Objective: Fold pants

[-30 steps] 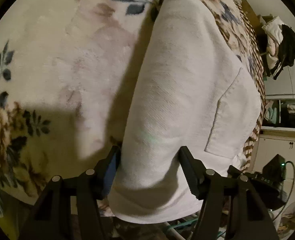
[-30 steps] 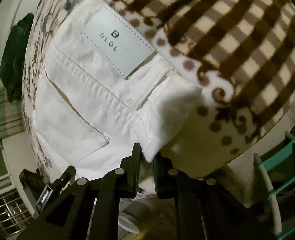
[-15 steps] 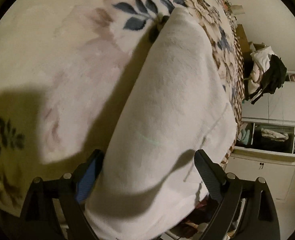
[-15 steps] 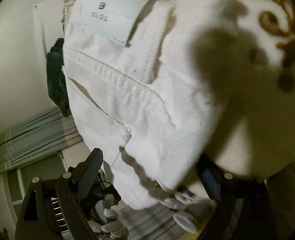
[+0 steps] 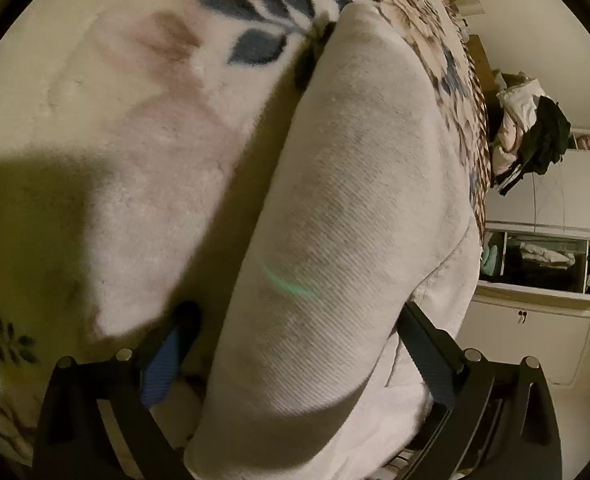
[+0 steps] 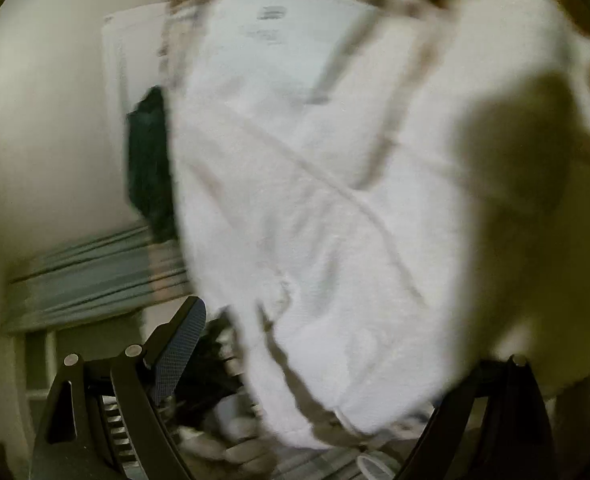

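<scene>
White pants (image 5: 351,184) lie folded lengthwise on a floral blanket (image 5: 127,152). My left gripper (image 5: 295,352) is open, one finger on each side of the near end of the pants. In the right wrist view, which is blurred, the waistband end of the pants (image 6: 315,208) with a pale label (image 6: 287,40) fills the frame. My right gripper (image 6: 331,368) is open wide and straddles that end. Its right finger is mostly hidden behind the cloth.
The bed edge runs along the right of the left wrist view, with a white cabinet (image 5: 535,320) and a heap of clothes (image 5: 531,128) beyond it. In the right wrist view a dark garment (image 6: 147,160) and grey curtains (image 6: 95,272) stand at left.
The right gripper let go of the waistband corner and opened wide, then moved in close over the pants. The left gripper opened wider and moved forward along the leg.
</scene>
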Available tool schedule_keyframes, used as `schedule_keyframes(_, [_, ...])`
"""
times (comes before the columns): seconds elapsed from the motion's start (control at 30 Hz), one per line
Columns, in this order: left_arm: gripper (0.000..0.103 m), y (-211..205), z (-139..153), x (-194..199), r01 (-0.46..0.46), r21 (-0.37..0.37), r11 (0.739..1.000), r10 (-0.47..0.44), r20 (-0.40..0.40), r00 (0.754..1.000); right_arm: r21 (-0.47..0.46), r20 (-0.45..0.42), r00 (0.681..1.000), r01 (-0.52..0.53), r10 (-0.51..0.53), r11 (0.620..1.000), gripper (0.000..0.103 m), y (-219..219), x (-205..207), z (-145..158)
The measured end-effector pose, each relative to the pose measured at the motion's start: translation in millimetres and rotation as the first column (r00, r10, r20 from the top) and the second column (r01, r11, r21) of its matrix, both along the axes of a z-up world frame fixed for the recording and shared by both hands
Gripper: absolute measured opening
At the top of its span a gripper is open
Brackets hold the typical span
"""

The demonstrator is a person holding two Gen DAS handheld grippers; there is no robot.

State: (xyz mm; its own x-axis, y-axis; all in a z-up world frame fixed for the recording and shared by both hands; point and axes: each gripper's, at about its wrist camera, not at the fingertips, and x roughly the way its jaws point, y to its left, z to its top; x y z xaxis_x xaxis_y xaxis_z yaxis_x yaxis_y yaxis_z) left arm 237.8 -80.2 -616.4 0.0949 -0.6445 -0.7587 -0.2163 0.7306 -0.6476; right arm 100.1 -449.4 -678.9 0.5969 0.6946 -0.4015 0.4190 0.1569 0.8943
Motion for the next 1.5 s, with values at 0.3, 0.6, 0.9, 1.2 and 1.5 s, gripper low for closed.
schedule_keyframes(0.3, [0.101, -0.5, 0.0, 0.0, 0.001, 0.010, 1.000, -0.001, -0.018, 1.000, -0.064, -0.078, 0.996, -0.042, 0.037, 0.997, 0.094, 4.4, -0.2, -21.5])
schedule_keyframes(0.6, [0.041, -11.6, 30.2, -5.5, 0.026, 0.021, 0.999, -0.028, 0.101, 0.994, -0.247, -0.119, 0.993, -0.014, -0.016, 0.969, 0.045, 13.8, -7.5, 10.0])
schedule_keyframes(0.9, [0.029, -8.4, 91.3, 0.1, -0.019, 0.021, 1.000, 0.015, 0.170, 0.985, -0.296, -0.042, 0.999, -0.033, 0.022, 0.955, 0.043, 10.8, 1.5, 89.3])
schedule_keyframes(1.2, [0.029, 16.7, 162.2, 66.7, -0.085, -0.016, 0.996, 0.086, 0.248, 0.965, -0.339, 0.071, 0.994, -0.051, 0.079, 0.940, 0.043, 43.8, 87.5, 182.5])
schedule_keyframes(1.5, [0.029, 87.8, 164.3, 226.0, -0.126, -0.028, 0.992, 0.129, 0.307, 0.943, -0.391, 0.174, 0.978, -0.035, 0.111, 0.920, 0.043, 137.5, 274.5, 195.1])
